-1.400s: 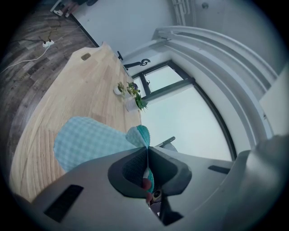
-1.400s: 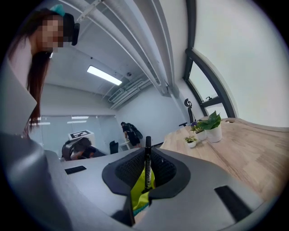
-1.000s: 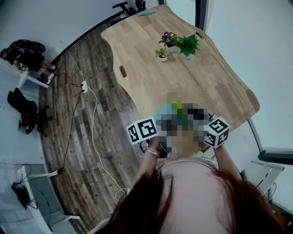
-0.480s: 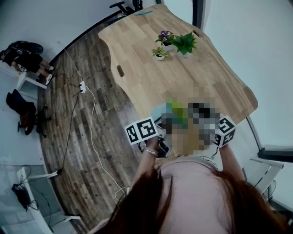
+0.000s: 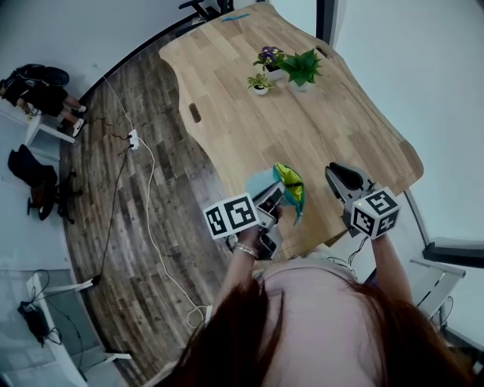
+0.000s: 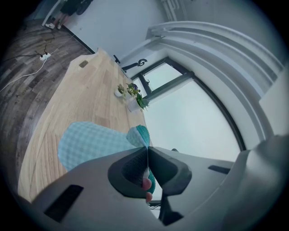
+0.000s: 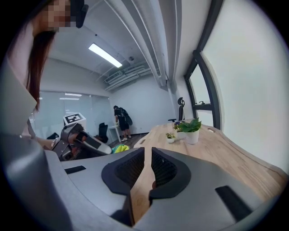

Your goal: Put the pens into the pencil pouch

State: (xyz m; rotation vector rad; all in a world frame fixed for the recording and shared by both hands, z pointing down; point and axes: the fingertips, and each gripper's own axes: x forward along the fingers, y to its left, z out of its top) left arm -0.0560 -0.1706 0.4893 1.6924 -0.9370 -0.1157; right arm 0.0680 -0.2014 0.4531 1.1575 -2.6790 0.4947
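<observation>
Left gripper view | left gripper clamped on pencil pouch | over table

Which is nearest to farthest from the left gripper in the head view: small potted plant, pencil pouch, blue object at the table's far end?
1. pencil pouch, pinched in the left gripper.
2. small potted plant, past mid-table.
3. blue object, far edge.

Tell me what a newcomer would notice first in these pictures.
The teal checked pencil pouch, pinched in the shut left gripper at the wooden table's near edge. Beside it, to the right, the empty right gripper, whose jaws have just been closing. Small potted plants stand at the table's far end.
</observation>
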